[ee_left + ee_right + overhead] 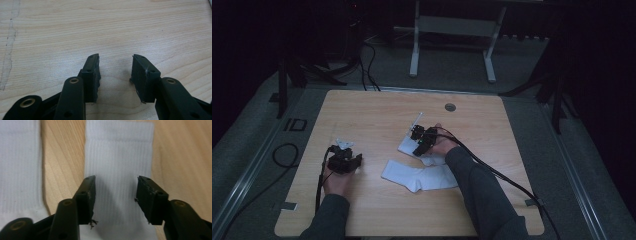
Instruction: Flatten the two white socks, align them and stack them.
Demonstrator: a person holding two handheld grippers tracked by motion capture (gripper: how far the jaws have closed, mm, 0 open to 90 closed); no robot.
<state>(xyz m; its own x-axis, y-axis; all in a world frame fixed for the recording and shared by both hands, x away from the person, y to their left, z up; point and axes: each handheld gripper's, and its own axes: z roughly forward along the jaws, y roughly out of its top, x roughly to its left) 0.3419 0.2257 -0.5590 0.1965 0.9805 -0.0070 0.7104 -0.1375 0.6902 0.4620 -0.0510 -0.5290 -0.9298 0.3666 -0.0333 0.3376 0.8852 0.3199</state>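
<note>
The left gripper (115,75) is resting over bare table (50,30), jaws parted and empty. The right gripper (115,200) is hovering, jaws wide, over one white sock (118,155); its partner (20,165) is lying beside. Closing too shallow could miss the fabric.

We list a table (377,110) of pale wood with fine brown grain; two white socks (120,152), ribbed in narrow lengthwise lines; black grippers (116,75) with brass-coloured rivets; dark grey sleeves (482,192); grey carpet (242,145).
</note>
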